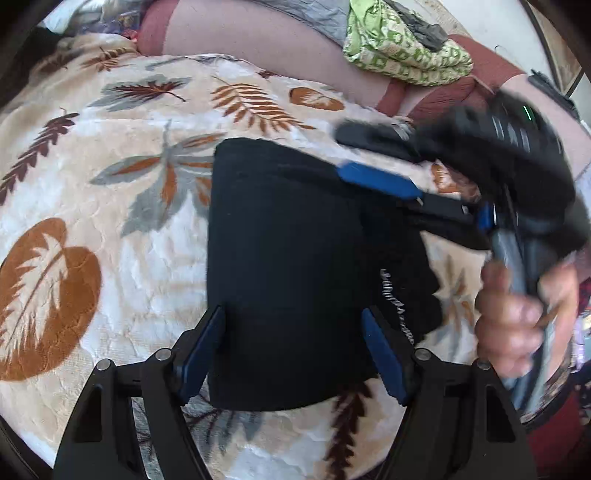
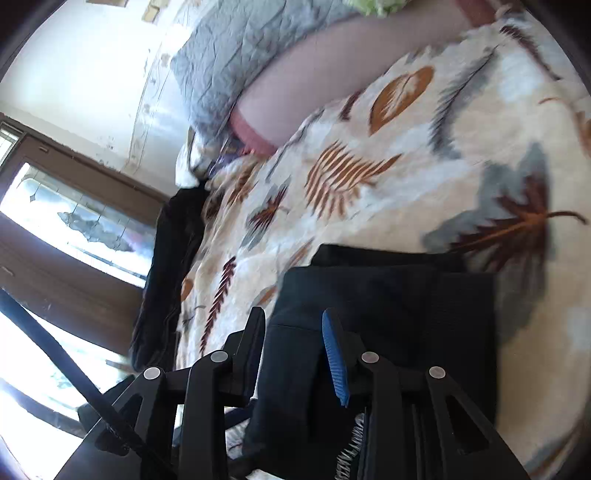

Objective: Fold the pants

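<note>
The black pants (image 1: 291,266) lie folded into a compact rectangle on the leaf-print blanket (image 1: 110,184). My left gripper (image 1: 293,314) is open, its blue-padded fingers straddling the near edge of the pants. My right gripper (image 1: 341,151) comes in from the right, blurred by motion, its fingers spread over the far right corner of the pants. In the right wrist view the right gripper (image 2: 293,317) is open with a fold of the pants (image 2: 388,314) between and under its fingers.
A green patterned cloth (image 1: 399,48) and a grey quilt (image 1: 314,18) lie on pink and maroon bedding at the back. A dark garment (image 2: 166,266) hangs at the bed's edge near a window (image 2: 74,221).
</note>
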Available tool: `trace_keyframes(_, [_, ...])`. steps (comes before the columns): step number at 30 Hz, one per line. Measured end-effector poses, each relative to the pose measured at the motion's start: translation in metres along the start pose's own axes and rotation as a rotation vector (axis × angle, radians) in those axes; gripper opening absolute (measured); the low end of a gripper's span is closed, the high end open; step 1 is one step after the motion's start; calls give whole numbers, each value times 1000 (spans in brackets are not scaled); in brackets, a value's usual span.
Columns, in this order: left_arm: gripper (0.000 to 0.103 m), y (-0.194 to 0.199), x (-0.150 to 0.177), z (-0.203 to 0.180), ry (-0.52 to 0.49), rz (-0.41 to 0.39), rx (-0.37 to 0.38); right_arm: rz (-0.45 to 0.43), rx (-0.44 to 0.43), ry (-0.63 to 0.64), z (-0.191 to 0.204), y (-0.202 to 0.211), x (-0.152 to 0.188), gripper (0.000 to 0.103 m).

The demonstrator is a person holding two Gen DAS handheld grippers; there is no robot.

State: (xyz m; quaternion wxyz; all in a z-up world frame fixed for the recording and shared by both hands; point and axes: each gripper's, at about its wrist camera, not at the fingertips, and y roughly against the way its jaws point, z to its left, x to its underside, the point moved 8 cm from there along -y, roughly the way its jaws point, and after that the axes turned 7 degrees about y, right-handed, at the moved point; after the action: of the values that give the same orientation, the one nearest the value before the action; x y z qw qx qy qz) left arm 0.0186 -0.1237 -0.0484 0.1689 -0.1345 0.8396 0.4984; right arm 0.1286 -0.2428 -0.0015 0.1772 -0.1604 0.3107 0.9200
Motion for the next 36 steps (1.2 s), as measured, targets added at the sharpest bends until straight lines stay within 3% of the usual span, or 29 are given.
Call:
trace_keyframes(3, [74, -3, 1, 2, 6, 2, 11, 156, -111, -5, 16, -53, -3, 38])
trace_keyframes(5, [74, -7, 1, 5, 13, 8, 18, 207, -102, -5, 16, -79, -2, 38])
trace_keyframes(8, [76, -13, 2, 10, 22, 7, 24, 234, 59, -2, -8, -110, -11, 35])
trace_keyframes(9, [76, -14, 3, 11, 20, 6, 30, 230, 123, 16, -17, -115, -17, 29])
trace_keyframes(11, [78, -14, 4, 11, 3, 4, 33, 188, 221, 63, -28, -115, -32, 26])
trace_keyframes(13, [78, -13, 4, 12, -11, 7, 30, 122, 396, 92, -43, -104, -48, 40])
trace_keyframes(14, [78, -12, 5, 12, -6, 14, 33, 79, 470, 89, -52, -92, -55, 55])
trace_keyframes(15, [78, -9, 5, 13, 13, 31, 43, 46, 469, 70, -57, -80, -60, 56])
trace_keyframes(18, [78, 5, 8, 15, 61, 57, 76, -71, 338, -36, -63, -35, -65, 57])
trace_keyframes(24, [78, 45, 4, 16, 51, -25, 40, -214, 291, -92, -72, 53, -26, 65])
trace_keyframes(29, [79, 60, -7, 19, -9, -107, -143, -272, 313, -121, -84, 89, 24, 65])
trace_keyframes(32, [79, 61, -11, 22, -62, -148, -256, -271, 342, -86, -83, 89, 47, 65])
trace_keyframes(36, [80, 64, -10, 28, -87, -159, -320, -245, 365, -40, -83, 79, 65, 65])
